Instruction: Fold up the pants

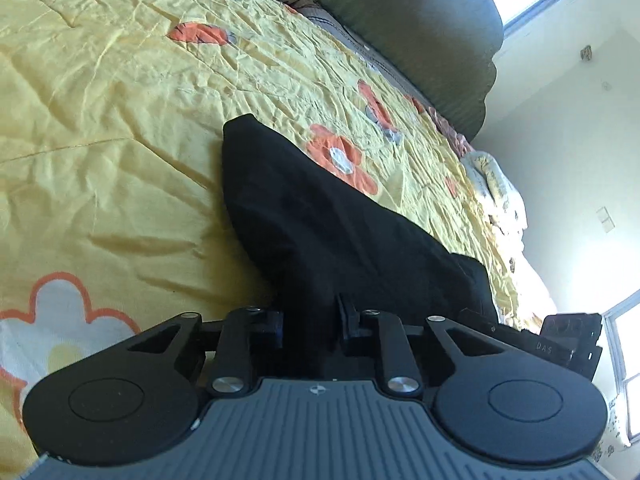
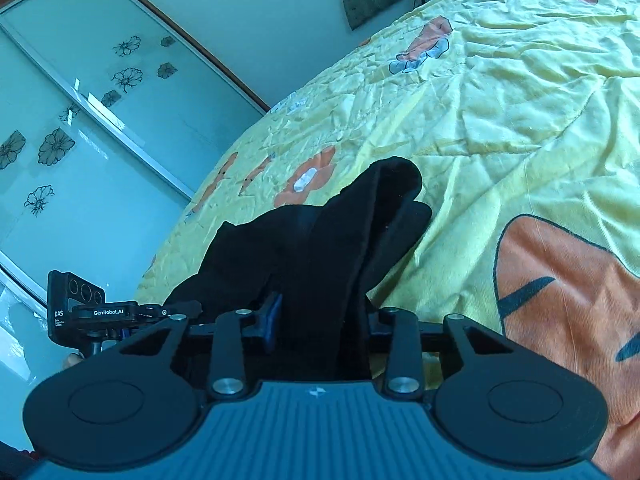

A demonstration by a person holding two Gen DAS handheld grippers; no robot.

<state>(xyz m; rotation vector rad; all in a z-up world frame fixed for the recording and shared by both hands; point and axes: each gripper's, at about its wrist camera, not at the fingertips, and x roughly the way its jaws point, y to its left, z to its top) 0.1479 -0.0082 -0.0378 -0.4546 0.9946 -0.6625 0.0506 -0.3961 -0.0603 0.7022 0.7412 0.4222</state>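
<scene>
Bedroom, bed (image 1: 120,128) with yellow flowered cover | black pants (image 1: 320,220) bunched on it | left hand-held gripper (image 1: 310,320) and right hand-held gripper (image 2: 320,320) both clenched on cloth | step: edge grasped | next: probably lift together, spread flat.

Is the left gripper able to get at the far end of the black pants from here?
Probably not now: the left gripper is shut on the near end of the pants, though nothing blocks the way.

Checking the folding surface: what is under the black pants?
The yellow floral bedspread lies under the black pants; whatever is directly beneath the cloth is covered.
</scene>
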